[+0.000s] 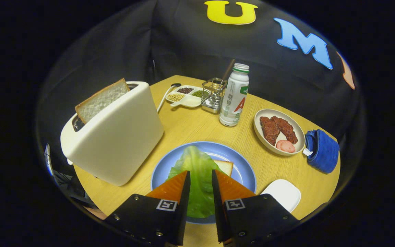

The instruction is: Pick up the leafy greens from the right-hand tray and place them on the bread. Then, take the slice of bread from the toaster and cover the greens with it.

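Gripper view: tongs (201, 176) stand slightly apart above the greens (197, 171), which lie draped over bread (225, 166) on the plate (242, 161). Beyond-left, a slice (101, 99) juts from the toaster (115, 137) (easy to grab).

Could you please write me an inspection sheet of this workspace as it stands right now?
Surface: round wooden table.
Job's things: leafy greens lie over the bread on the blue plate; a bread slice stands in the white toaster.
Clutter: bottle, utensil rack, divided dish of grains, plate of meat, blue cloth, white tray.
Gripper: gripper fingers slightly apart above the greens; contact cannot be told.
Cables: nothing seen.
Surroundings: black cloth wall.
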